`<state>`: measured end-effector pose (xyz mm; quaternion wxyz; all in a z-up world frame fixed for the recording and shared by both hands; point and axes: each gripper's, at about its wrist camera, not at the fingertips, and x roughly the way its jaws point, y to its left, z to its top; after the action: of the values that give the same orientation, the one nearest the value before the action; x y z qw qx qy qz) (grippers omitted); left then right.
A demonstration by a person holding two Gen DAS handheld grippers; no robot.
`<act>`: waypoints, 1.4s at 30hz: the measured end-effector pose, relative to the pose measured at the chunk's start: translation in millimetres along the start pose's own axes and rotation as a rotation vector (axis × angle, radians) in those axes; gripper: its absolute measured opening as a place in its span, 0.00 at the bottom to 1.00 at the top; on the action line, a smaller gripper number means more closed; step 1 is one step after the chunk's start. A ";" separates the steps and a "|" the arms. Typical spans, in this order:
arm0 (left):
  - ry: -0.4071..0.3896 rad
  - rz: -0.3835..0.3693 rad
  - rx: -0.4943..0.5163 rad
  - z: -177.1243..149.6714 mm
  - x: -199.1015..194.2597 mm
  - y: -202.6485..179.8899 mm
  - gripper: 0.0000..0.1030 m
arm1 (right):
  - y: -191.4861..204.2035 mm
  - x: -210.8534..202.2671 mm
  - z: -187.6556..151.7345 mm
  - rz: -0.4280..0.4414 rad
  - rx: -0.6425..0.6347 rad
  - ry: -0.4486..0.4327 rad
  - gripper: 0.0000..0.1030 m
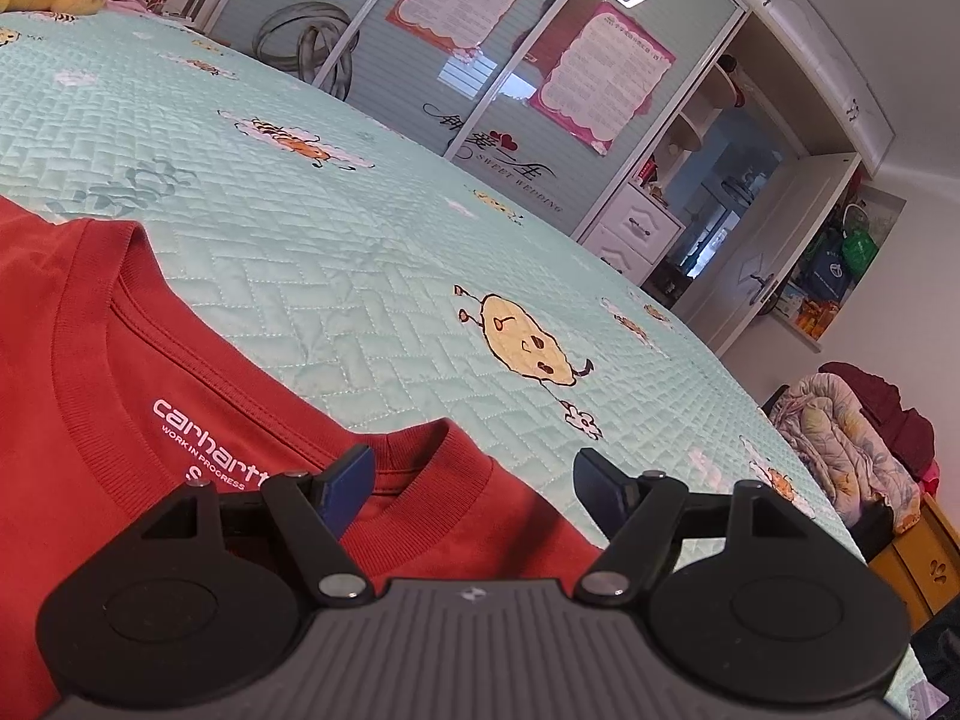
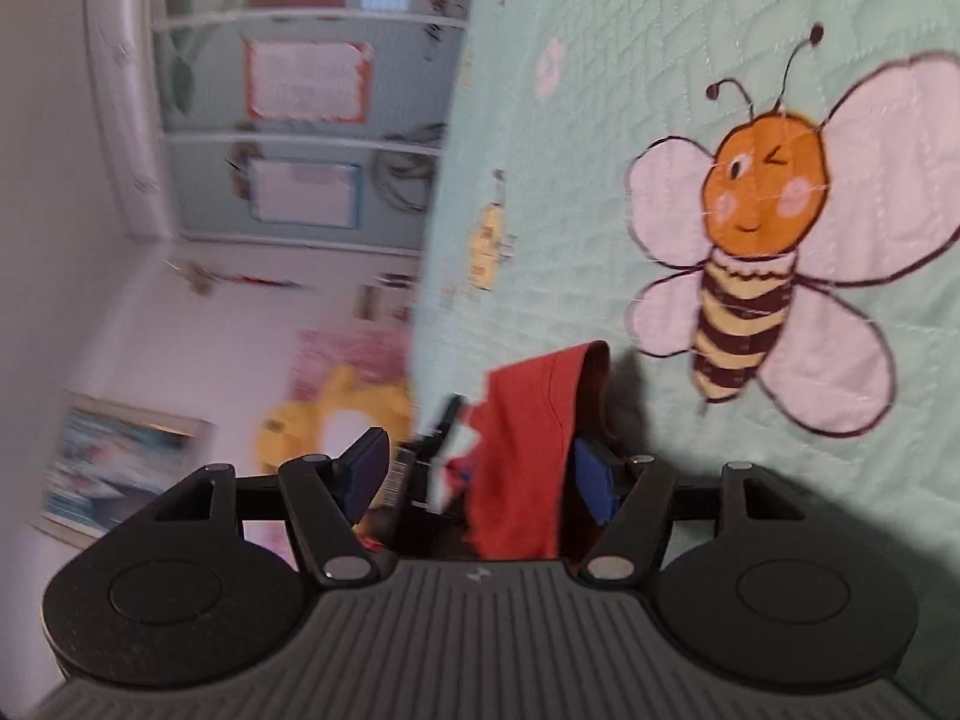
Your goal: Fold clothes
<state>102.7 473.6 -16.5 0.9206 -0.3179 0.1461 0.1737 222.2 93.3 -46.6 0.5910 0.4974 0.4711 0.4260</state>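
With left gripper [image 1: 474, 489] gaping over the collar of the red Carhartt T-shirt [image 1: 90, 360] at nine o'clock on the bee-print quilt [image 1: 360, 240], and right gripper [image 2: 480, 474] spread around draped red cloth, pinch shoulder seams squarely before folding.

Both wrist views sit low and close over the bedspread [image 1: 360, 228], facing the wardrobe [image 1: 480, 60]; the right is rolled sideways.

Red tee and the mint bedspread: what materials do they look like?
Red tee: looks like matte cotton jersey, going by the ribbed knit collar and soft, non-shiny surface; blend can't be ruled out. Mint bedspread: quilted woven fabric with a slight sheen, stitched in a herringbone pattern with printed bees; likely cotton or polyester, fibre not discernible.
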 end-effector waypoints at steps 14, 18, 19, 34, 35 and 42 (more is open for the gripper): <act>-0.002 0.000 0.002 0.0 1.2 0.7 0.75 | 36.4 26.1 -17.9 -0.014 -0.223 -0.010 0.69; -0.010 -0.013 -0.014 0.2 0.3 4.6 0.75 | 17.0 30.4 -9.7 -0.108 -0.216 -0.084 0.69; -0.013 -0.018 -0.021 0.3 -0.3 6.1 0.74 | 11.2 30.7 -6.9 -0.094 -0.201 -0.096 0.68; -0.028 -0.007 -0.056 1.1 -2.5 10.1 0.66 | 24.1 8.8 13.3 -0.291 -0.364 -0.405 0.00; -0.028 -0.008 -0.057 1.1 -2.7 10.6 0.66 | 19.9 12.4 13.8 -0.325 -0.364 -0.407 0.00; -0.001 0.023 -0.066 12.9 -8.8 5.9 0.66 | 17.6 14.8 16.8 -0.244 -0.373 -0.395 0.00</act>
<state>94.4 484.2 -6.6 0.9076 -0.3463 0.1435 0.1892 240.9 107.0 -30.2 0.7992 0.3933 0.3170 0.3259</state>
